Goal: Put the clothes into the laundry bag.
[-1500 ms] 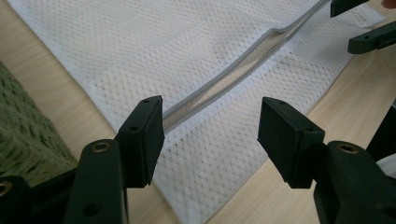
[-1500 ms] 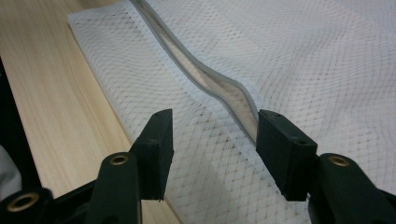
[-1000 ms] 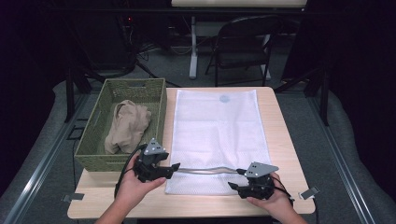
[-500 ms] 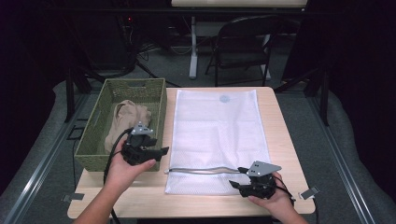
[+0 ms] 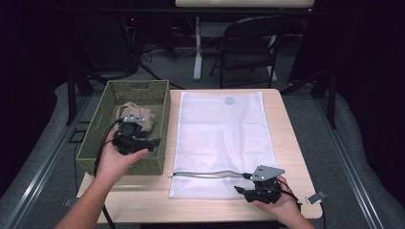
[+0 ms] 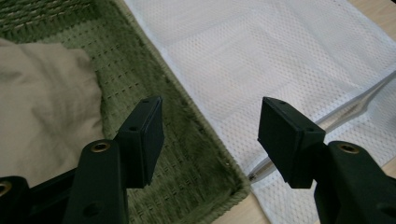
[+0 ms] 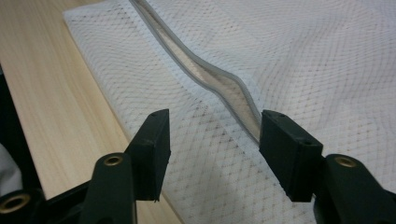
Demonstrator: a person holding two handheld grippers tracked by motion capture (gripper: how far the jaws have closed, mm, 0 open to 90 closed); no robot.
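Beige garment (image 5: 135, 118) lies crumpled in the green woven basket (image 5: 95, 143) at left. We judge it light, soft, floppy: best pinched at a raised fold. Left gripper (image 5: 152, 142) hovers over the basket's near end, jaws spread, empty. Right gripper (image 5: 242, 190), jaws spread, rests by the mesh bag (image 5: 222, 138) at its zipper opening (image 5: 210, 172), near edge.

Woven basket wall (image 5: 165, 125) stands between beige cloth (image 5: 139, 117) and mesh laundry bag (image 5: 222, 138); bare tabletop (image 5: 143, 198) lies open in front.
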